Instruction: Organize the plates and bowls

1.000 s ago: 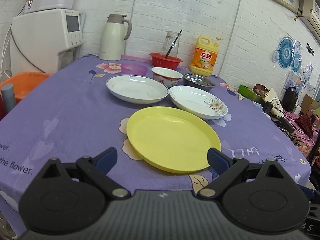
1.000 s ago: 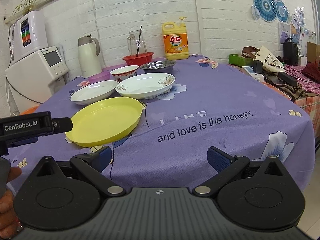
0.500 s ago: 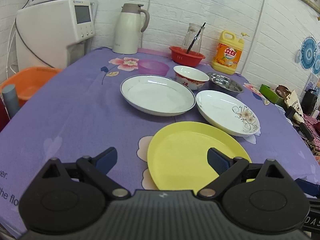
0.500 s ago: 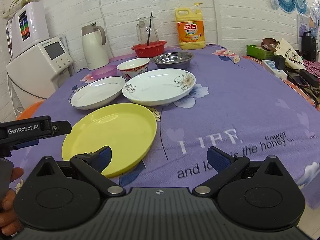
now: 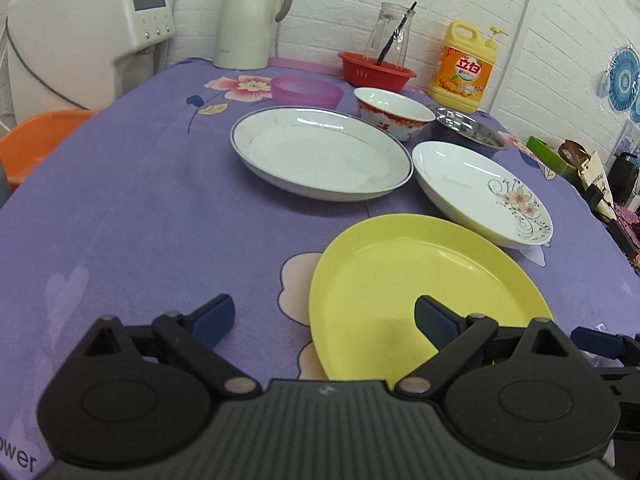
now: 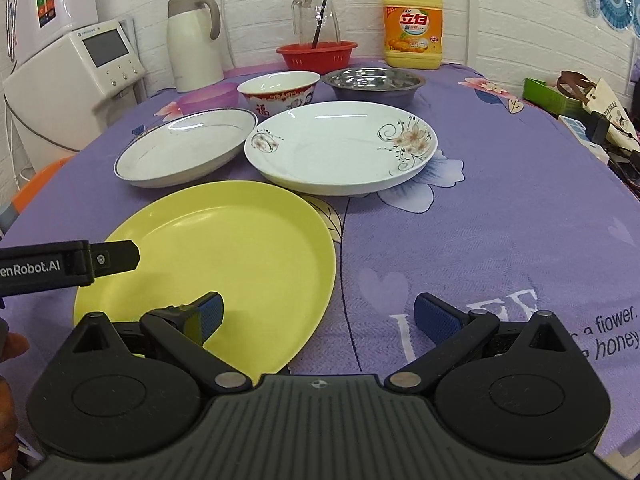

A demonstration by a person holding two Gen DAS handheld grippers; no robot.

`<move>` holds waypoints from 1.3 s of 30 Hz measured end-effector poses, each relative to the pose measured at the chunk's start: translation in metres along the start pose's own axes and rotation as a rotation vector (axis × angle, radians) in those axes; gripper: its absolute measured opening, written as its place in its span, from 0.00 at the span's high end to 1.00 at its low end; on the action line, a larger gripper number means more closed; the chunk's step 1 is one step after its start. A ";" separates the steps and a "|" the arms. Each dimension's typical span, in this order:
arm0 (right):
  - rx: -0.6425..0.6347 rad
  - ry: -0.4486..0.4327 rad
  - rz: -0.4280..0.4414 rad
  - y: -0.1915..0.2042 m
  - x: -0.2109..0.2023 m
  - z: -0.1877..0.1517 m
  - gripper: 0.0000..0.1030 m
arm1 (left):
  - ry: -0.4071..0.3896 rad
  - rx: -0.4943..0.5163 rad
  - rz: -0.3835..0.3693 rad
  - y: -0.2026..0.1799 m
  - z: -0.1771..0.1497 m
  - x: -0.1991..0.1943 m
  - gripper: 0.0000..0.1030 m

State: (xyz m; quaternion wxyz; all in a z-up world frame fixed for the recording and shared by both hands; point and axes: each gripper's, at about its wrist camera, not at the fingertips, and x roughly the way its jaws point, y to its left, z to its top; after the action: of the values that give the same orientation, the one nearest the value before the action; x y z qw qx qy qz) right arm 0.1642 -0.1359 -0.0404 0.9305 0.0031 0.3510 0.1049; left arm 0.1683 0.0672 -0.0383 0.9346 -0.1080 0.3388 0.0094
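From the left wrist camera, I hold my left gripper (image 5: 322, 322) over the near table, jaws spread wide and gripping nothing, its right fingertip above the near-left rim of the yellow plate (image 5: 424, 280). Nothing looks stacked yet, by my reading: the blue-rimmed white plate (image 5: 320, 152) lies far and left of centre, the floral plate (image 5: 480, 190) to its right, its near rim at the yellow plate's far rim, whether overlapping or only close I cannot tell. The red-patterned bowl (image 5: 392, 110), steel bowl (image 5: 470, 132) and purple bowl (image 5: 306, 90) sit singly beyond. Bare purple tablecloth (image 5: 140, 200) gives open room on the left.

From the right wrist camera, my right gripper (image 6: 318, 316) also hovers parted and empty, its left fingertip over the yellow plate's (image 6: 224, 256) near part; the plate's right rim lies between the fingertips. The left gripper's body juts in from the left, above that plate's left rim, so I judge crowding there. The floral plate (image 6: 340, 148) and blue-rimmed plate (image 6: 188, 146) lie almost rim to rim beyond. The whole task remains, I judge. To the right the cloth runs clear toward the table's far right edge.
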 end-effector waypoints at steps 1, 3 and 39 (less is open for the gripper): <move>-0.004 0.010 -0.002 0.000 0.003 0.000 0.00 | -0.001 0.010 -0.004 -0.001 -0.001 0.002 0.07; -0.031 0.001 -0.020 0.002 0.005 -0.001 0.00 | -0.008 0.044 0.003 -0.005 -0.001 0.004 0.07; -0.193 -0.049 0.202 0.088 0.012 0.009 0.00 | 0.009 0.086 0.016 0.052 -0.002 -0.020 0.51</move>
State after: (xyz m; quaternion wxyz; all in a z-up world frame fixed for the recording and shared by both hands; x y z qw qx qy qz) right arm 0.1619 -0.0465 -0.0343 0.9196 -0.0485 0.3142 0.2309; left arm 0.1472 0.1192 -0.0375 0.9368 -0.0649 0.3438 0.0016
